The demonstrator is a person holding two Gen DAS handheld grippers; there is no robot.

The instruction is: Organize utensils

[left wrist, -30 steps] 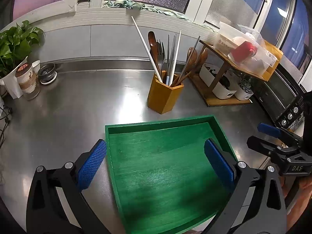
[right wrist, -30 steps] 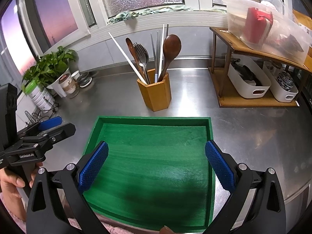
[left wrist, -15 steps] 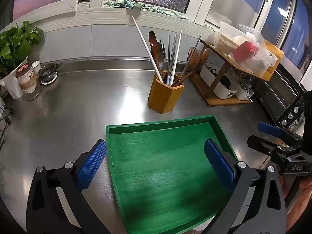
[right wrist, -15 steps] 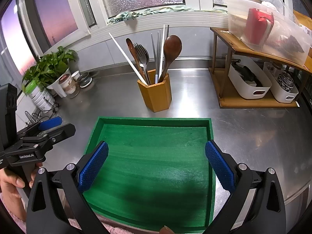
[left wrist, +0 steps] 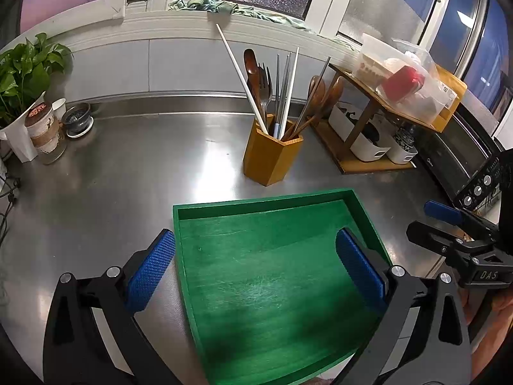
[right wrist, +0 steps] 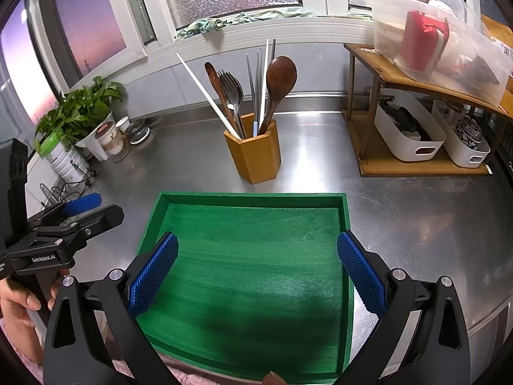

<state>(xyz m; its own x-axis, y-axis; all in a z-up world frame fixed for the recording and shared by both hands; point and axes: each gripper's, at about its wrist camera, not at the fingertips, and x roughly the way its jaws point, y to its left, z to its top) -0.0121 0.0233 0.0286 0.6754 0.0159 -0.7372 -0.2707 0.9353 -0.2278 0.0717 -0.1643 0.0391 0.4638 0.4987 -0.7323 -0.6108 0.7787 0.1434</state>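
Note:
A wooden utensil holder point(left wrist: 272, 154) point(right wrist: 253, 150) stands on the steel counter beyond a green tray point(left wrist: 192, 213) point(right wrist: 344, 211). It holds a white chopstick point(right wrist: 205, 91), metal chopsticks point(right wrist: 256, 80), a fork point(right wrist: 231, 88) and wooden spoons point(right wrist: 280, 78). The tray holds nothing. My left gripper point(left wrist: 255, 268) is open and empty above the tray's near left part. My right gripper point(right wrist: 256, 268) is open and empty above the tray's near middle. Each gripper shows at the edge of the other's view: the right one point(left wrist: 449, 224), the left one point(right wrist: 83, 211).
A wooden shelf point(right wrist: 416, 73) with white bins point(right wrist: 407, 131) and a clear box stands at the right. A potted plant point(right wrist: 80, 112), a jar point(left wrist: 43, 131) and a small bowl point(left wrist: 77, 118) sit at the far left. A toaster oven point(left wrist: 465, 160) is at the far right.
Both grippers have barely moved; the left view has shifted slightly so the tray and holder sit a little higher. Both grippers stay open.

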